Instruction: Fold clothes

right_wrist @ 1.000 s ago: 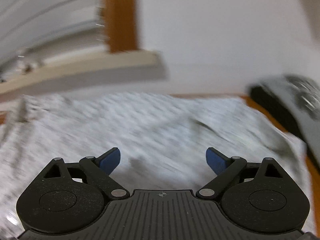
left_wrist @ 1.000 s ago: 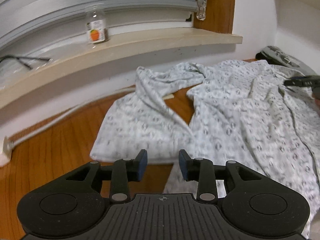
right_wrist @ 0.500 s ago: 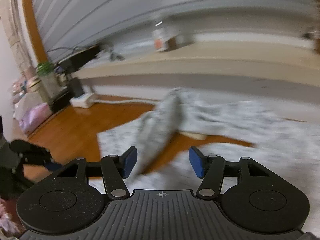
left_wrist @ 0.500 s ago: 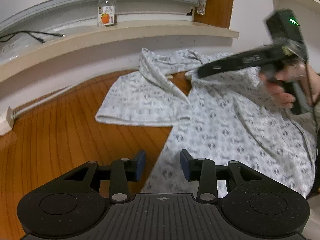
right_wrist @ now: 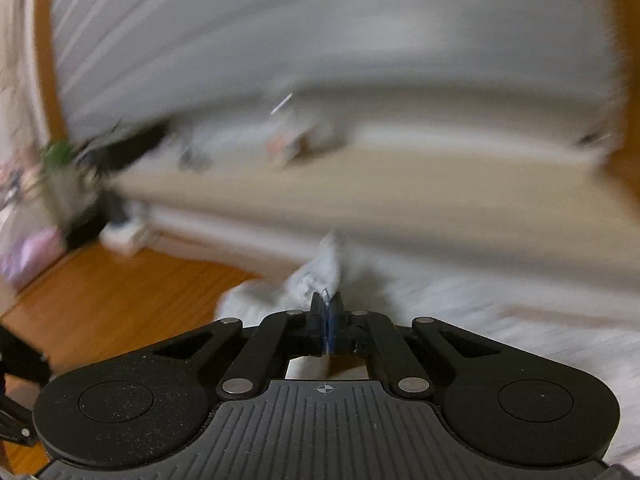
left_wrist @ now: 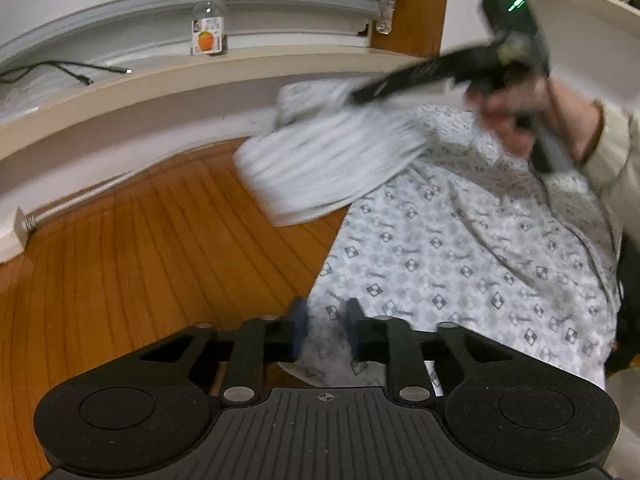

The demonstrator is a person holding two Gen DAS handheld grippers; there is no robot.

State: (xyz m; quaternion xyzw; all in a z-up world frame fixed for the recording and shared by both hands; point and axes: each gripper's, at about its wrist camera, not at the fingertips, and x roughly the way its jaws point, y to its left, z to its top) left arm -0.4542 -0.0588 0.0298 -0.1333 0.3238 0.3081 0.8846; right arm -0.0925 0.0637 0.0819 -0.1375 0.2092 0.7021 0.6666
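Wooden floor (left_wrist: 132, 264) fills the left of my left wrist view, running up to a pale wall with a long beige sill (left_wrist: 168, 80) below grey blinds. Spread over the floor on the right lies the patterned shirt (left_wrist: 460, 256), white with small grey diamond marks, its near hem reaching right down to my left gripper (left_wrist: 325, 330).

One sleeve (left_wrist: 320, 160) of the shirt is lifted off the floor and blurred, hanging from my right gripper (left_wrist: 356, 98), which reaches in from the upper right. A hand (left_wrist: 516, 120) with a pale cuff holds that tool, and a green light shows on its body.

In the right wrist view the right gripper (right_wrist: 327, 312) has its blue pads pressed together on a pinch of pale cloth, which bunches up just past the fingertips. Everything beyond is smeared by motion, so I can only make out the sill, the blinds and some clutter on the left.

My left gripper's jaws are closing: the blue pads stand a narrow way apart with the shirt's hem between them, and I can't tell that they press on it.

On the sill stands a small clear jar (left_wrist: 209, 28) with an orange label, and a black cable (left_wrist: 68, 70) trails to its left. A white power strip (left_wrist: 12, 232) sits at the foot of the wall.
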